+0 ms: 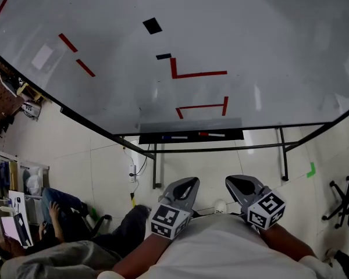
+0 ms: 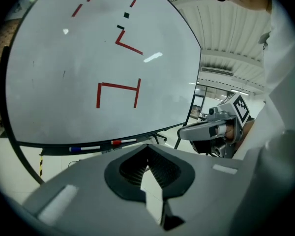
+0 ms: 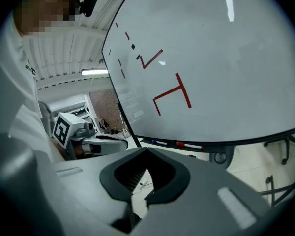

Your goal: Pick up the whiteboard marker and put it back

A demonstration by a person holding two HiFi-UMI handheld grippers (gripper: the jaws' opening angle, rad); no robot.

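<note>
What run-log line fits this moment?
phase: before pickup | left hand-held gripper: shut, empty | right hand-held gripper: shut, empty | red marker, blue marker: on tray

On the long black ledge tray (image 1: 148, 139) below the large white whiteboard (image 1: 267, 39), the blue-capped white marker (image 1: 173, 137) lies left of the red-capped white marker (image 1: 212, 135).

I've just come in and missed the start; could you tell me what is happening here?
A person stands facing a whiteboard, holding the left gripper and right gripper low by the torso, both shut and empty. A blue-capped marker and a red-capped marker lie on the board's tray; neither is being touched.
</note>
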